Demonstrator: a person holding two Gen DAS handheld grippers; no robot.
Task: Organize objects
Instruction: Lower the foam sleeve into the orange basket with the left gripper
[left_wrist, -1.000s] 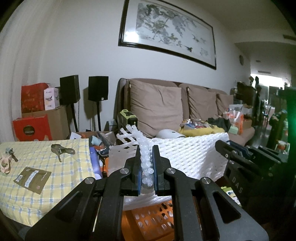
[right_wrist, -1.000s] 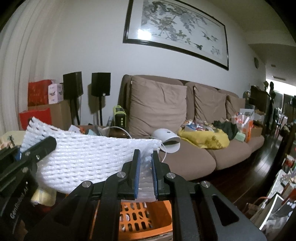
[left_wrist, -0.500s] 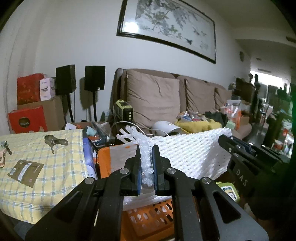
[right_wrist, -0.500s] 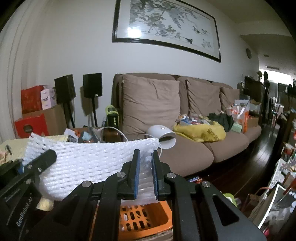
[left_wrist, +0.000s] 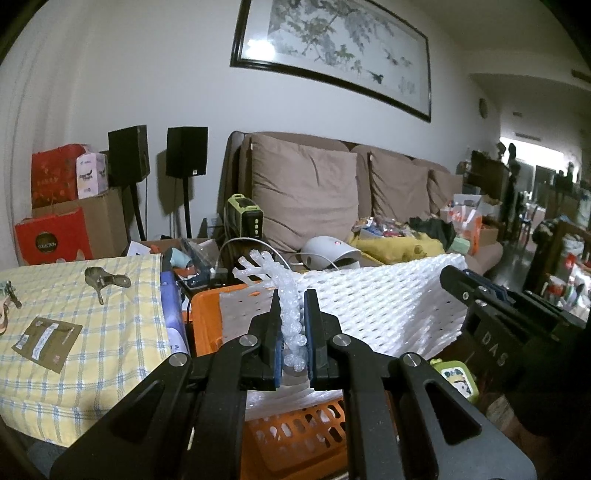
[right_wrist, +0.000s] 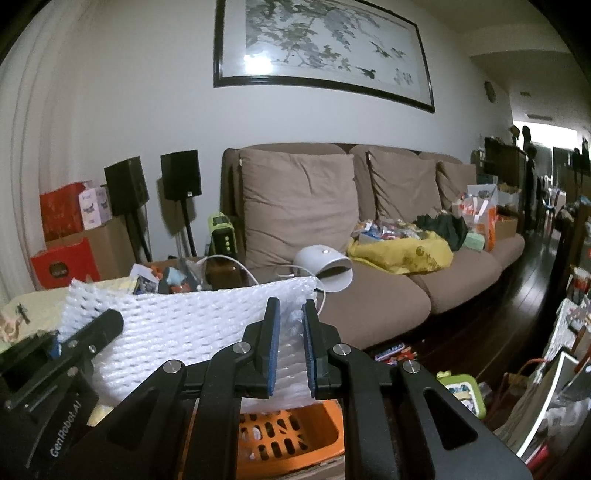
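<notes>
A white foam net sheet (left_wrist: 376, 306) hangs stretched between my two grippers above an orange plastic basket (left_wrist: 295, 439). My left gripper (left_wrist: 292, 299) is shut on the sheet's bunched left edge. My right gripper (right_wrist: 291, 306) is shut on the sheet's right edge (right_wrist: 291, 339). In the right wrist view the sheet (right_wrist: 192, 325) spreads to the left and the basket (right_wrist: 288, 439) lies below it. The right gripper's body shows at the right of the left wrist view, and the left one's at the lower left of the right wrist view.
A bed with a yellow checked cloth (left_wrist: 74, 332) lies at left, with a brown packet (left_wrist: 46, 338) and a metal clip (left_wrist: 105, 278) on it. A brown sofa (left_wrist: 332, 195) with clutter stands behind. Speakers (left_wrist: 186, 151) and red boxes (left_wrist: 51, 236) sit at back left. More clutter lies on the floor at right.
Both grippers have stayed shut on the sheet. The views tilted down a little, so the orange basket shows more beneath the sheet, and the right wrist view rolled slightly.
</notes>
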